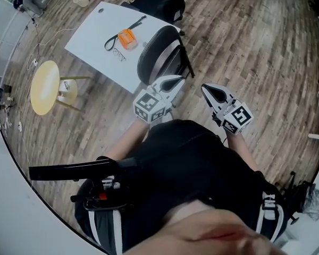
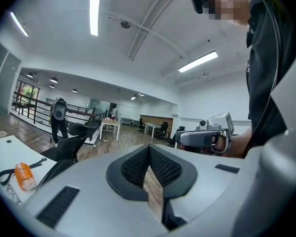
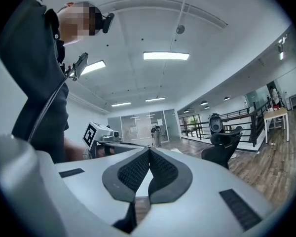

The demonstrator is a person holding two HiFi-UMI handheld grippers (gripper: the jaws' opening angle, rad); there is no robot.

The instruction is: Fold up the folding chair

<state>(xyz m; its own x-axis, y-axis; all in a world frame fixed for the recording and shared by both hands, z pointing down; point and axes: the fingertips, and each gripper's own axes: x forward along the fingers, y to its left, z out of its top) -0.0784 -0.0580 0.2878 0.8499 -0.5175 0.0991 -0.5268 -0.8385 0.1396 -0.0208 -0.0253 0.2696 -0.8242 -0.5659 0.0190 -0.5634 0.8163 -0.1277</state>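
Note:
Both grippers are held close in front of the person's dark-clothed body, pointing away over the wooden floor. My left gripper (image 1: 176, 81) (image 2: 149, 149) is shut with nothing between its pads. My right gripper (image 1: 205, 88) (image 3: 149, 152) is also shut and empty; each shows in the other's view, the right gripper (image 2: 207, 137) and the left gripper (image 3: 101, 135). A yellow round-topped piece with pale legs (image 1: 45, 86) stands at the left, apart from both grippers. A flat black piece (image 1: 69, 170) lies by the person's lower left side. I cannot tell which is the folding chair.
A white table (image 1: 90, 49) stands ahead with an orange object on a black strap (image 1: 126, 38). A grey-and-black office chair (image 1: 159, 52) is pushed against its near edge, just beyond the left gripper. Another black chair (image 1: 157, 4) sits behind the table.

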